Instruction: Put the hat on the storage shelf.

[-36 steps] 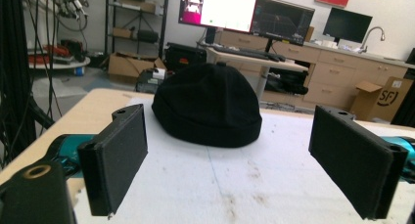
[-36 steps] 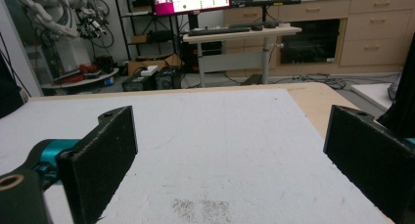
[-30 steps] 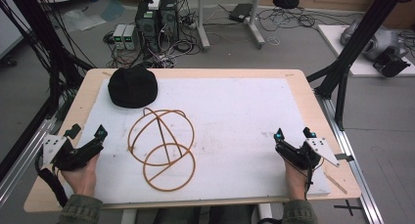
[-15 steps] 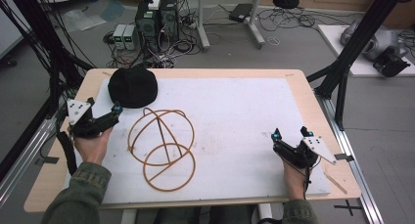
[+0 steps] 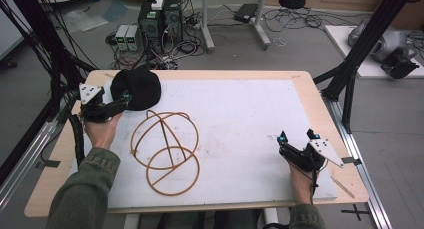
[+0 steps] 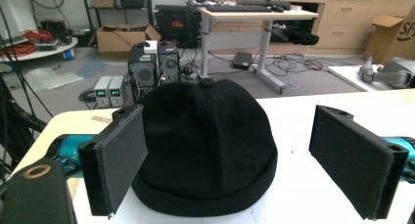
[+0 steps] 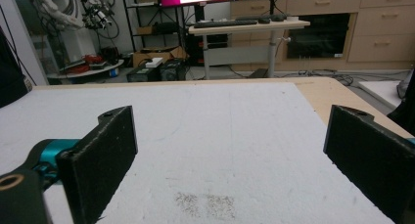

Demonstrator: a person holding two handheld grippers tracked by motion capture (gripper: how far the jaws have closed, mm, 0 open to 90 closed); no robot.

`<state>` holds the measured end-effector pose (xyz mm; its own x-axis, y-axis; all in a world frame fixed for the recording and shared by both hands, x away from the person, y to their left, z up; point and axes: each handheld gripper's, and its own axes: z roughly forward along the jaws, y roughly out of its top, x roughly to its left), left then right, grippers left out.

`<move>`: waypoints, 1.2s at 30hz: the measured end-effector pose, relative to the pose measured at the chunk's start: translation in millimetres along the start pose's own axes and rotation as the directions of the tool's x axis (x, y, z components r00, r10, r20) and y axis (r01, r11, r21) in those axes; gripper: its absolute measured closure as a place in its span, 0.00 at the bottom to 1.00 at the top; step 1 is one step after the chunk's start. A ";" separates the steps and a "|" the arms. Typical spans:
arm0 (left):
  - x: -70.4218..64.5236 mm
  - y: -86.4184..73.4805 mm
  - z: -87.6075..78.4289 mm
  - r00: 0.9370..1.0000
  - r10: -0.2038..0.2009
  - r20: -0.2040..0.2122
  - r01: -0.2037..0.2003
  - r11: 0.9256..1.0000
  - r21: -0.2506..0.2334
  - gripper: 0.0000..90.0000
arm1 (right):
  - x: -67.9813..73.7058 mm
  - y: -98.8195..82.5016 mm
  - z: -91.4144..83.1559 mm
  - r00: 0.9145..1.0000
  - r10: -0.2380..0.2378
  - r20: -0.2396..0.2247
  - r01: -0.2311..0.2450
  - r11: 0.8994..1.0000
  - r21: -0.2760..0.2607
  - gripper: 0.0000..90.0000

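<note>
Table [image 5: 310,91]: wooden top under a white sheet; a faint grey smudge on the sheet near the right gripper.

Hat [image 5: 136,88]: black, round, brim down and crown button up; far left corner of the sheet; no clear long axis; in the left gripper view it [image 6: 208,145] sits between the two pads, apart from both.

Wire frame [image 5: 165,146]: orange hoops joined into a rough ball with a flat ring at its near end; left of centre, just near-right of the hat; long axis from far left to near right.

Left gripper [image 5: 122,103]: at the far left edge, jaws spread wide, pointing right at the hat; holding nothing; left hand [image 5: 100,131] behind it.

Right gripper [image 5: 298,138]: near right on the sheet, well apart from the frame; jaws spread wide over bare sheet, pointing far-left; holding nothing.
</note>
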<state>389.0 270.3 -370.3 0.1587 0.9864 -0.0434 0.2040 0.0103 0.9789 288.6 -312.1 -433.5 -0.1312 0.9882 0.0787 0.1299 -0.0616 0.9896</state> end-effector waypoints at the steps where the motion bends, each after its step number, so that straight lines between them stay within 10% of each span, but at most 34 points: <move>1: 0.8 1.0 2.7 1.000 0.003 0.001 -0.003 1.000 0.006 0.16 | 0.3 0.0 0.1 1.000 0.001 0.001 -0.001 1.000 -0.001 0.05; 22: 6.6 -0.4 88.9 0.999 -0.006 -0.044 0.013 0.989 0.149 0.17 | 2.2 -0.3 9.6 0.999 -0.030 -0.023 0.030 1.000 0.004 0.05; 36: 7.7 -20.9 106.3 0.998 0.002 -0.058 0.011 0.977 0.211 0.25 | 3.7 -1.4 10.2 0.999 -0.036 -0.022 0.036 0.999 0.010 0.05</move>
<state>488.7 260.2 -412.3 0.1032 0.9942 -0.0303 0.4050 -0.0142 0.9142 297.9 -306.9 -435.8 -0.1569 0.9865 0.0460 0.1348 -0.0248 0.9906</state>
